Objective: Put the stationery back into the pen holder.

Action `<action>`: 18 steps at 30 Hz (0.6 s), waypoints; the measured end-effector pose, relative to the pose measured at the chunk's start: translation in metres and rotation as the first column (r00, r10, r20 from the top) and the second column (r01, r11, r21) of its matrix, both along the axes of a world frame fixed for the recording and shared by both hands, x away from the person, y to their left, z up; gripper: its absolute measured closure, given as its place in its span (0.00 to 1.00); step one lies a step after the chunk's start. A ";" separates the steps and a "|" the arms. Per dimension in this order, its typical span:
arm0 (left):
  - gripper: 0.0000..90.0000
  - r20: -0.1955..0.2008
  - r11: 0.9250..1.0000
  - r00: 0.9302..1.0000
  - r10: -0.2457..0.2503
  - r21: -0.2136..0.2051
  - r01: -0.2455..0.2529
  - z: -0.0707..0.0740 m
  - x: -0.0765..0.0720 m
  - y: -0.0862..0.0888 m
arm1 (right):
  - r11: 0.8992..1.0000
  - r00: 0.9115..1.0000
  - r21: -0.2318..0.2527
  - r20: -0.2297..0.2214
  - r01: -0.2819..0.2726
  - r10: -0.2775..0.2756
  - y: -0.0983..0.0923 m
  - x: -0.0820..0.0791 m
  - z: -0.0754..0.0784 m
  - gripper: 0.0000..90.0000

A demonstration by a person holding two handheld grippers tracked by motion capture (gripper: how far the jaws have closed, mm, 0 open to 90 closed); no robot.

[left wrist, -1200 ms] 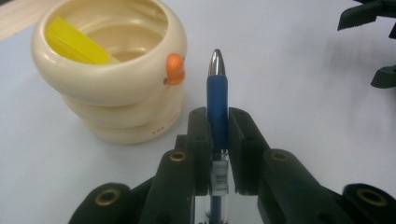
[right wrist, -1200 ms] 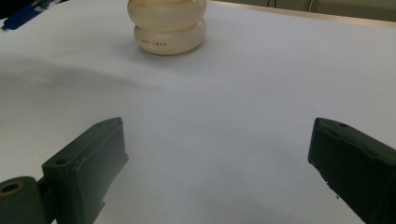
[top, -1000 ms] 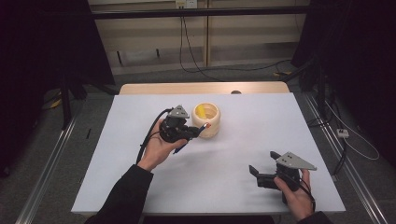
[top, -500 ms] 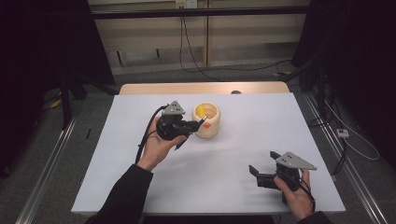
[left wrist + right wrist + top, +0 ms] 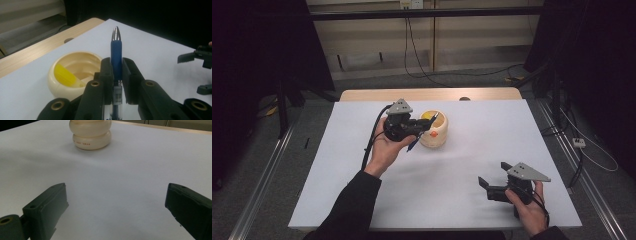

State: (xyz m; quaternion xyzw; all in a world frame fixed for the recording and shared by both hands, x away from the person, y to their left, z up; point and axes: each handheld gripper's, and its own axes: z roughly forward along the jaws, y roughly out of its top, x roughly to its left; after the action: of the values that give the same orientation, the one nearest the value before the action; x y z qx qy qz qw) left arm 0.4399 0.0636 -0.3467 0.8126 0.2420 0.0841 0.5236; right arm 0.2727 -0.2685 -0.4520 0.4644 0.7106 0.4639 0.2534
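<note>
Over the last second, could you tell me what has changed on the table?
The left gripper, shut on the pen, has shifted slightly back toward the far edge, beside the cream pot; the pen's tip points away over the table. The grip on the pen is unchanged. The right gripper stays open and still near the front right, and the pot with the yellow piece inside has not moved.

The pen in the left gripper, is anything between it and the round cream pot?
Nothing visible blocks it. The left gripper clamps the pen right beside the cream pot, whose open mouth holds a yellow piece.
</note>
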 end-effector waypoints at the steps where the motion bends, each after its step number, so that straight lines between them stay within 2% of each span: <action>1: 0.89 0.003 1.000 1.000 0.000 0.000 0.000 0.001 0.002 0.000 | 1.000 1.000 -0.001 0.000 0.000 0.000 0.000 0.000 0.000 0.05; 8: 0.89 0.015 0.999 1.000 0.016 -0.037 -0.016 0.012 0.012 -0.001 | 1.000 1.000 0.000 0.000 0.002 -0.002 -0.001 0.000 0.000 0.05; 12: 0.89 0.003 0.995 1.000 0.029 -0.091 -0.029 0.017 0.018 0.000 | 1.000 1.000 -0.001 0.001 0.003 -0.003 0.000 0.000 0.000 0.05; 18: 0.89 0.006 0.993 0.998 0.065 -0.103 -0.064 0.021 0.027 0.000 | 1.000 1.000 0.001 0.002 0.002 -0.002 -0.001 0.000 0.000 0.05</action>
State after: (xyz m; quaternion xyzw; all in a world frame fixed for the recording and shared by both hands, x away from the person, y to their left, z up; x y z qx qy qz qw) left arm 0.4672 0.0636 -0.3261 0.7761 0.2694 0.0923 0.5627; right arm 0.2723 -0.2694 -0.4519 0.4649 0.7096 0.4644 0.2543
